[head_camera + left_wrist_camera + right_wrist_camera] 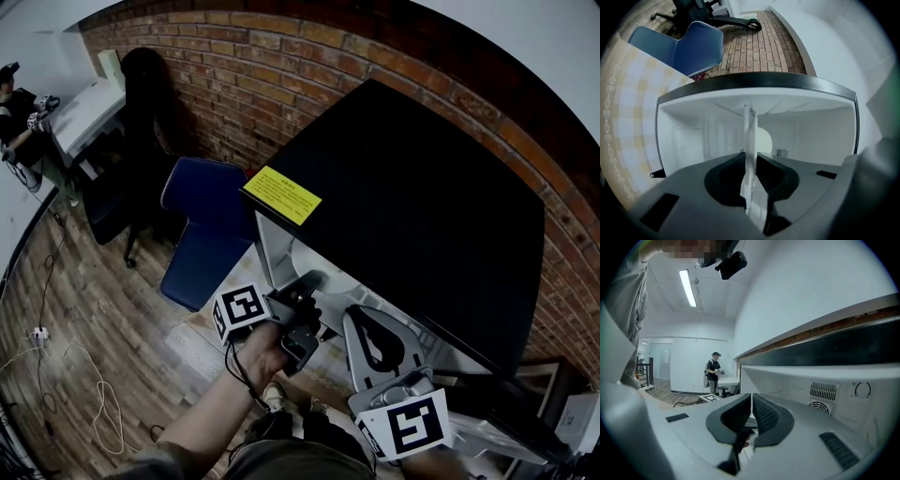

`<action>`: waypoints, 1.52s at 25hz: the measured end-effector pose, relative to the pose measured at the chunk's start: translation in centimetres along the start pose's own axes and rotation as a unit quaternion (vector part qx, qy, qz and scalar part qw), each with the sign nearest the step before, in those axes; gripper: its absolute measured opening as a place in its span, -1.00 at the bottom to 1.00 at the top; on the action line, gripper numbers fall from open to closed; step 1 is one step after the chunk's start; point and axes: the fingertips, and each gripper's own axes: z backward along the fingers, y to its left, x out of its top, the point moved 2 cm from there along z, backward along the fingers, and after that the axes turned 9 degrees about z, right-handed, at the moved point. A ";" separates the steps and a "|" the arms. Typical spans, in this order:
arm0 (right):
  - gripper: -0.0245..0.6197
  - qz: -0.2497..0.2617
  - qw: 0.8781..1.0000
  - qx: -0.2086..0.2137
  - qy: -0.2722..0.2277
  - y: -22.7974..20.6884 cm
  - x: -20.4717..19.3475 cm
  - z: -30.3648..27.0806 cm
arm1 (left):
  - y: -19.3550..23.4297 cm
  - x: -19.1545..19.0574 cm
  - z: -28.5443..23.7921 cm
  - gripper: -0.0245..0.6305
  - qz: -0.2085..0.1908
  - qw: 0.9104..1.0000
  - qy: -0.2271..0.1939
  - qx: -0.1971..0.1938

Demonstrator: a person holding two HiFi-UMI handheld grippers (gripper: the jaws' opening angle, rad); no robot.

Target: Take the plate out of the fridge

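In the left gripper view a thin white plate [749, 136] stands edge-on in the fridge's white inside [811, 136]. My left gripper [751, 164] is shut on its near rim, one pad on each side. The head view shows that left gripper [309, 286] reaching into the open front of the black-topped fridge [412, 187]. My right gripper [356, 317] is held beside it, at the lower right. In its own view the right gripper [752, 405] has its jaws together with nothing between them, pointing along the fridge's front opening.
A blue chair [206, 225] stands left of the fridge on the wooden floor, next to a brick wall [281, 75]. A yellow label [281, 195] sits on the fridge top's corner. Cables [103, 403] lie on the floor. A person [712, 372] stands far off.
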 end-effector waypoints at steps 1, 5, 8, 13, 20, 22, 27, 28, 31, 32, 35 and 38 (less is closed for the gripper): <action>-0.83 0.000 1.000 0.000 0.000 0.0 0.0 0.0 | 0.0 0.0 0.0 -0.71 0.003 1.000 -0.001 0.001; -0.83 0.000 1.000 0.002 0.002 0.2 -0.1 0.2 | -0.2 -0.1 0.3 -0.80 0.006 1.000 -0.003 0.004; -0.83 0.003 1.000 0.001 -0.001 0.0 0.0 0.4 | -0.1 -0.4 0.4 -0.81 0.009 1.000 -0.002 0.008; -0.83 0.002 1.000 -0.002 -0.007 0.0 0.2 0.8 | 0.2 -0.7 1.4 -0.83 0.009 1.000 -0.004 0.014; -0.83 0.006 1.000 -0.006 -0.016 0.1 0.7 1.6 | 0.3 -1.3 3.2 -0.83 0.001 1.000 -0.003 0.014; -0.83 0.007 1.000 -0.005 -0.020 0.1 1.0 1.8 | 0.0 -1.5 3.7 -0.84 -0.001 1.000 -0.004 0.011; -0.83 0.013 0.999 0.003 -0.031 0.7 2.1 2.2 | -0.7 -2.0 5.6 -0.85 -0.008 1.000 -0.005 0.007; -0.83 0.014 0.999 0.005 -0.034 1.0 2.3 2.4 | -0.8 -2.1 6.1 -0.85 -0.011 1.000 -0.007 0.008; -0.83 0.018 0.999 0.009 -0.044 1.9 3.1 2.8 | -1.1 -2.3 7.7 -0.85 -0.015 1.000 -0.014 0.008; -0.83 0.019 0.999 0.011 -0.047 2.1 3.4 3.0 | -1.3 -2.5 8.2 -0.85 -0.017 1.000 -0.016 0.008; -0.83 0.021 0.998 0.022 -0.058 2.9 4.1 3.4 | -1.7 -3.0 9.5 -0.85 -0.029 0.999 -0.018 0.007; -0.83 0.020 0.997 0.036 -0.068 3.7 4.7 3.4 | -2.1 -3.3 10.8 -0.85 -0.035 0.999 -0.025 0.005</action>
